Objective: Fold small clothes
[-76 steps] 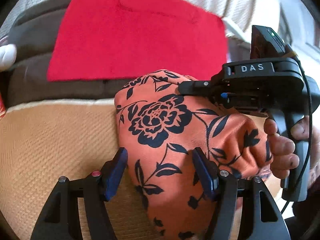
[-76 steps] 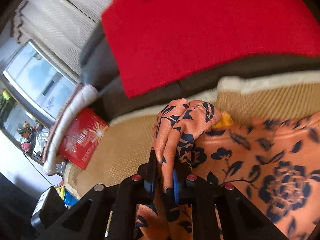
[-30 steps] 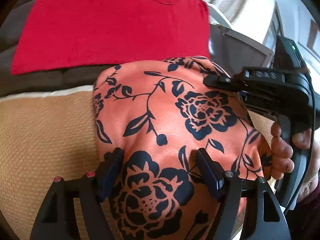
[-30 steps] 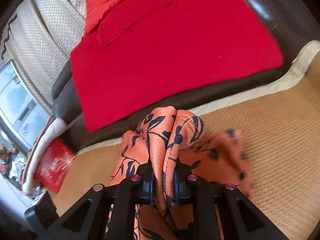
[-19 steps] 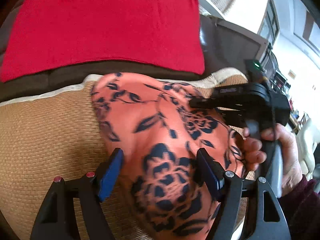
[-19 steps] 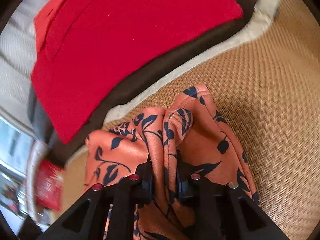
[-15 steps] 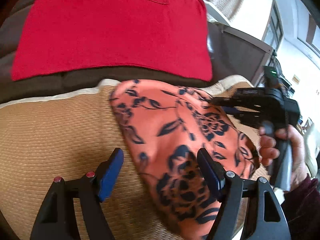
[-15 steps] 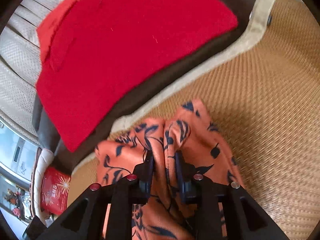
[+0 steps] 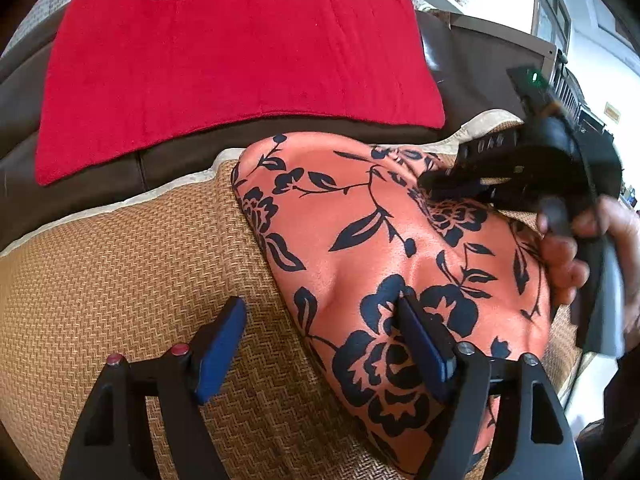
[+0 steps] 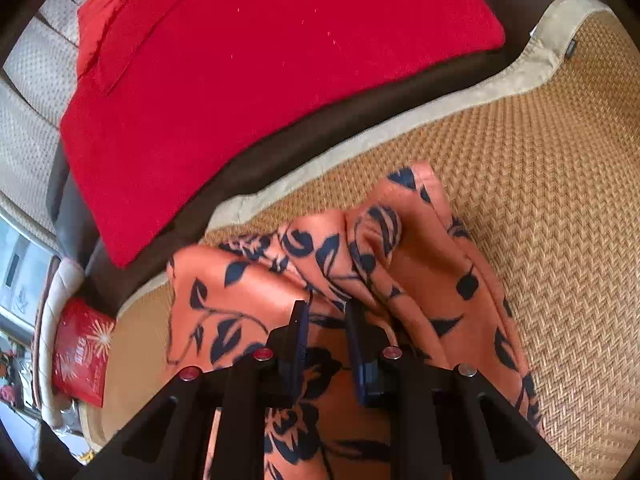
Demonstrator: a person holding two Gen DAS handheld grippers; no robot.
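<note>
**Orange flowered cloth lying on the woven mat, one gripper spread, one narrow**

The left gripper (image 9: 320, 344) has its jaws spread wide and opening further; its right finger (image 9: 424, 352) rests on the orange flowered cloth (image 9: 384, 248), while the left finger sits over bare woven mat (image 9: 120, 264), so nothing is pinched there. The cloth lies ahead of and to the right of this gripper, spread smooth on the mat.

The right gripper (image 10: 326, 320) has its jaws close together, with a gap showing between them. A bunched fold of the cloth (image 10: 360, 248) rises just ahead of its fingertips, and cloth lies under them; whether the pads press on it I cannot tell. A hand (image 9: 572, 256) grips that tool's handle.

Beyond both grippers a red towel (image 9: 224, 52) lies flat on a dark brown cushion (image 9: 100, 176).
</note>
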